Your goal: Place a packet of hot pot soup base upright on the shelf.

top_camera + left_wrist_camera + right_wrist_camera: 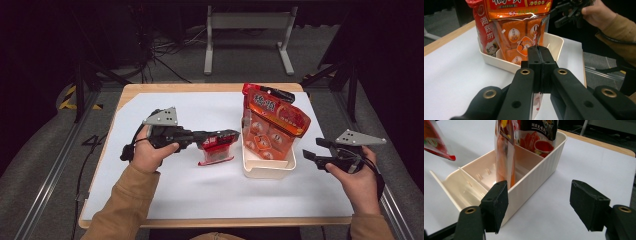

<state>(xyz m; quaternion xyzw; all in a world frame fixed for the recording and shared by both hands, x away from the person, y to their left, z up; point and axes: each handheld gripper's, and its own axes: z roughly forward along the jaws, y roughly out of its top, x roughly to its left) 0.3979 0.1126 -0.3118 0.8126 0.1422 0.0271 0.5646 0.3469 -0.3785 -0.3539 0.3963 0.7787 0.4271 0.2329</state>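
A: Left gripper [227,136] first — we're seeing the left hand [150,152] holding it level, pointing toward the tray, jaws clamped together on a red packet [216,150] that's hanging just above the table.

B: Agreed. Right gripper [312,150] — we're seeing the right hand [357,180] holding it low at the table's right edge, aimed at the tray, jaws standing wide apart with nothing between them.

A: Surface: we're looking at a white sheet [200,195] over a wooden table [210,221], grey floor and dark room behind.

B: Cream divided tray [267,170] sitting between the grippers; we're seeing an orange bag [275,125] standing upright in it, a dark sauce pouch [536,135] behind. Front compartment looking bare.

A: Tray wall lying just beside the right gripper's near jaw in the right gripper view.
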